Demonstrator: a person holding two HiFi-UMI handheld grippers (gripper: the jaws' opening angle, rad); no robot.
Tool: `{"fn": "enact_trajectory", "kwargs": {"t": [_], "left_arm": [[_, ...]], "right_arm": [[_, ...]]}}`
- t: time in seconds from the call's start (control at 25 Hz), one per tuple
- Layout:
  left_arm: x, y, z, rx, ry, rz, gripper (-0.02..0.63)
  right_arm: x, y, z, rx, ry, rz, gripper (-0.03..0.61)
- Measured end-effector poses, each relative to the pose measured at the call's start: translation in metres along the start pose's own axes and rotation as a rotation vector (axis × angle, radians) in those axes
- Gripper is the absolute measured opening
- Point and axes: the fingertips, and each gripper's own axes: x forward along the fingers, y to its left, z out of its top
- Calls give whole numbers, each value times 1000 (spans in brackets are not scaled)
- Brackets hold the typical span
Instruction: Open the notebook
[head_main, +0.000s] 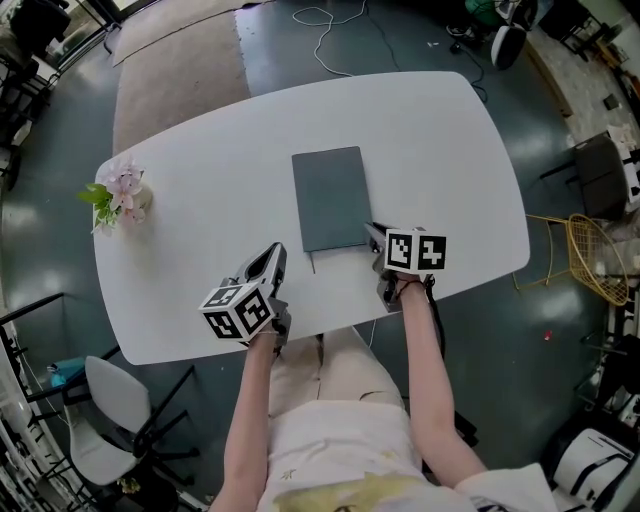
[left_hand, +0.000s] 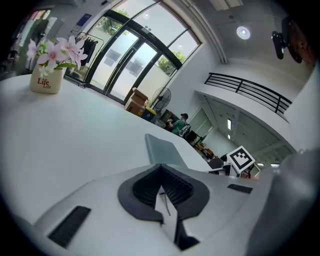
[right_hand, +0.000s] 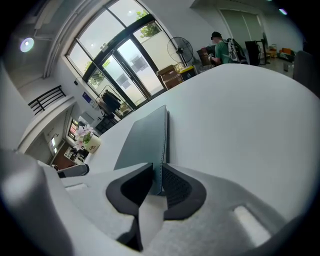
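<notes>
**Closed notebook, near right corner pinched**

The grey-green notebook (head_main: 331, 197) lies shut and flat at the middle of the white desk (head_main: 200, 215). Its long axis runs away from the person, leaning slightly leftward at the far end. The right gripper (head_main: 373, 231) sits at the notebook's near right corner, its fingers (right_hand: 176, 186) narrowed onto the edge. The left gripper (head_main: 272, 256) rests near the notebook's near left corner, fingers (left_hand: 150, 187) together and empty. Well left of the notebook, a cream pot (head_main: 138, 203) holds pink flowers (head_main: 122, 183).
</notes>
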Motion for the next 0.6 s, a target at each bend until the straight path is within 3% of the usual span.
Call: {"fn": "enact_trajectory", "kwargs": {"t": [0.6], "left_arm": [[-30,-4,13,8,-93,36,-2]], "right_arm": [[-25,33,18,-7,-126,41,43]]}}
